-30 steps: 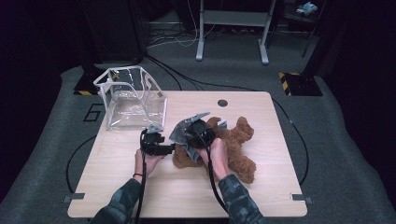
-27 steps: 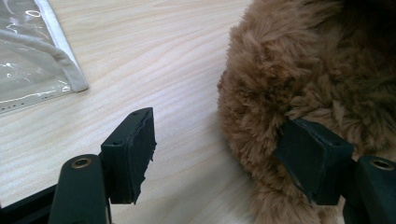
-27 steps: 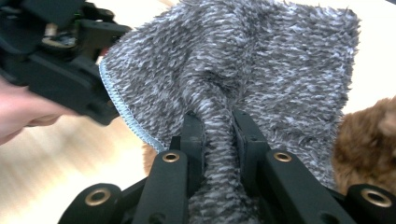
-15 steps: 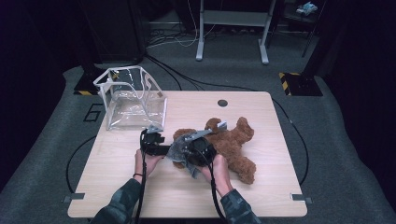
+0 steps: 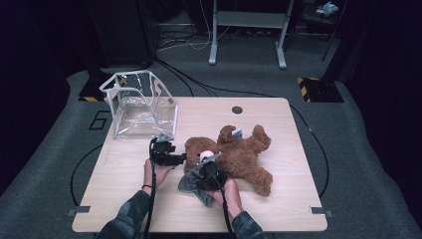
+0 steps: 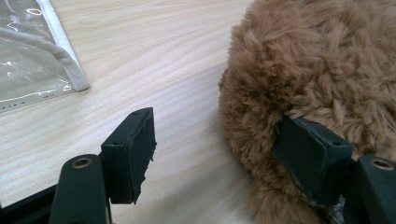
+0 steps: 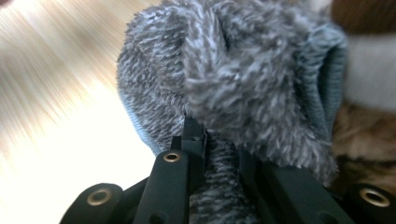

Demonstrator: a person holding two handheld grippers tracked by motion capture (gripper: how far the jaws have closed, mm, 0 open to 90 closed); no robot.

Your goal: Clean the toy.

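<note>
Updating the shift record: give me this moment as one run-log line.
left gripper: open, one jaw against teddy bear head | right gripper: shut on grey knit garment beside bear | clear bag: upright, apart

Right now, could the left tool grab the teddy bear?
Probably yes. The left tool stands open right at the bear, one pad already against its fur, bare table beside it and nothing between.

I can read one mark: a large "6" on the grey floor mat [image 5: 97, 120], just off the table's [image 5: 278, 199] left edge. Nothing else carries legible writing.
</note>
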